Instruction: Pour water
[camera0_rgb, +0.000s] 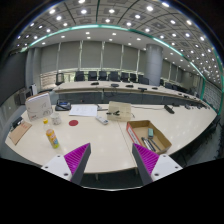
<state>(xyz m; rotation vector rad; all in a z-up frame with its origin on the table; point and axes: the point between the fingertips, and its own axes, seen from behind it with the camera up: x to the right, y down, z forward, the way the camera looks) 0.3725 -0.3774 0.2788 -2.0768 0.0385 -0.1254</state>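
We see the gripper (110, 160) held high above a long pale table (110, 140), its fingers spread apart with nothing between them. A small bottle (52, 138) with an orange cap stands far ahead on the left, near a red lid (72, 123). An open cardboard box (150, 132) sits on the right.

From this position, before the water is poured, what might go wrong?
1. The tongs are open and hold nothing, well back from the table. The bottle with the yellow cap stands far ahead and off to one side, so the approach may easily miss it.
2. An open cardboard box lies just ahead of one finger and might be bumped on the way.
3. Papers lie on the table; spilled water would probably wet them.
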